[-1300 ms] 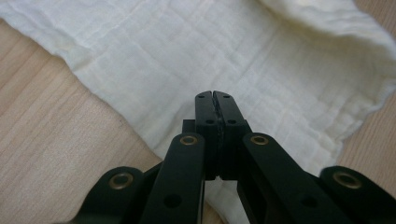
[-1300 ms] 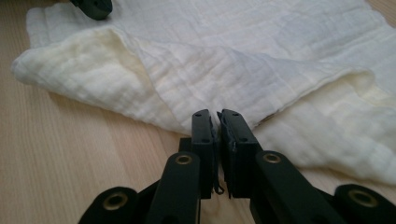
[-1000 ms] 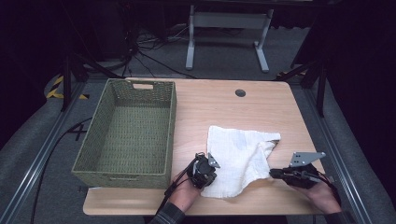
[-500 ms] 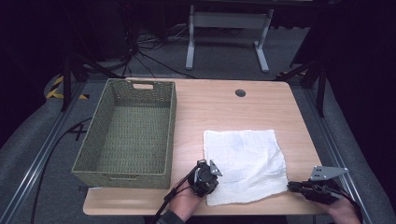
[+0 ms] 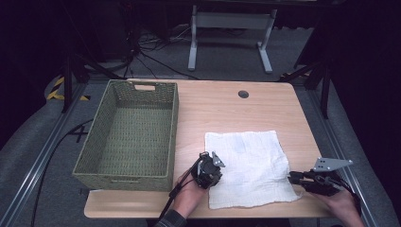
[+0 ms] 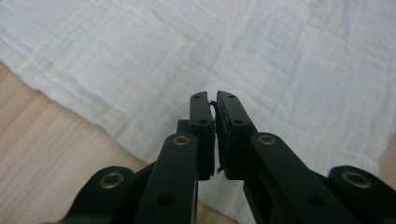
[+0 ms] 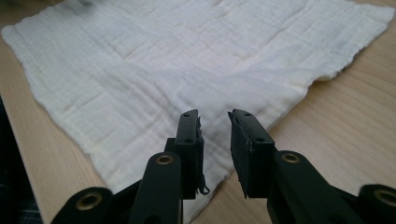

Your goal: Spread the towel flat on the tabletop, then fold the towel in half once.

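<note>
The white cloth, bunched between both tongs a second ago, now lies flat; right tongs have just opened off its corner.

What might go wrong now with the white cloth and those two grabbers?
The white cloth lies flat, with its near right corner close to the table edge, so a tug there might drag it off. The right gripper has just been opening its jaws, with nothing between them; closing too soon might miss the corner. The left gripper, jaws nearly together over the cloth, might snag and wrinkle it.
</note>
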Available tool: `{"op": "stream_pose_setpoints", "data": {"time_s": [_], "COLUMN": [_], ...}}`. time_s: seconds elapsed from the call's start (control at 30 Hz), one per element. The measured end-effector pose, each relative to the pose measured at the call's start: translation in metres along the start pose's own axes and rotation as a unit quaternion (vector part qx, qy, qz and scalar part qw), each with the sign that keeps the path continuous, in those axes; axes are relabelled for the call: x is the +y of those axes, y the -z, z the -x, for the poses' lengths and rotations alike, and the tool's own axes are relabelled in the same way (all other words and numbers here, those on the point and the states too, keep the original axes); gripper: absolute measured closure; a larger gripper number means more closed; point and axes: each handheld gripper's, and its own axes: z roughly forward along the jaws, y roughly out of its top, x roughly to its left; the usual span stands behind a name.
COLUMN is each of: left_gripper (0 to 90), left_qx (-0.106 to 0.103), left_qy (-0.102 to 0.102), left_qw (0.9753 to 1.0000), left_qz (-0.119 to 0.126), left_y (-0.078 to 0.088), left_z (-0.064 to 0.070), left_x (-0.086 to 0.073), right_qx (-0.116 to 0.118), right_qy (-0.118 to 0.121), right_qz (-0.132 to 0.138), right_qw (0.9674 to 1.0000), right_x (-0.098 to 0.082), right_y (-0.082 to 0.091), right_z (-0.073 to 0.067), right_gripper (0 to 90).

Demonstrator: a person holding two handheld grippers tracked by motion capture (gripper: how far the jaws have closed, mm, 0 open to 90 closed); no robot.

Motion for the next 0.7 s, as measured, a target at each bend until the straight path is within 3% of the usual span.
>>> {"op": "stream_pose_setpoints", "data": {"time_s": [0.17, 0.2, 0.3, 0.33, 0.37, 0.57, 0.7], "left_gripper": [76.6, 75.1, 71.6, 70.0, 68.6, 61.0, 58.7], "left_qx": [0.007, 0.008, 0.02, 0.021, 0.026, 0.042, 0.056], "left_qy": [0.013, 0.014, 0.017, 0.012, 0.021, 0.032, 0.035], "left_qw": [0.9998, 0.9999, 0.9995, 0.9996, 0.9991, 0.9981, 0.9976], "left_qz": [0.011, 0.002, 0.018, 0.012, 0.025, 0.031, 0.019], "left_y": [-0.003, -0.003, -0.004, -0.003, -0.005, -0.007, -0.009], "left_z": [-0.009, -0.011, -0.017, -0.02, -0.022, -0.036, -0.046], "left_x": [0.007, 0.01, 0.015, 0.018, 0.02, 0.029, 0.035], "right_qx": [0.001, 0.001, 0.002, 0.001, 0.0, -0.005, -0.008], "right_qy": [0.006, 0.004, 0.004, 0.005, 0.004, 0.0, 0.002], "right_qz": [0.0, 0.001, -0.001, -0.001, -0.001, 0.003, -0.003], "right_qw": [1.0, 1.0, 1.0, 1.0, 1.0, 1.0, 1.0], "right_x": [0.014, 0.016, 0.026, 0.028, 0.031, 0.047, 0.059], "right_y": [-0.01, -0.012, -0.02, -0.022, -0.024, -0.034, -0.044], "right_z": [0.009, 0.011, 0.019, 0.021, 0.024, 0.04, 0.053], "right_gripper": [68.8, 68.0, 66.0, 65.5, 64.8, 60.2, 60.0]}}
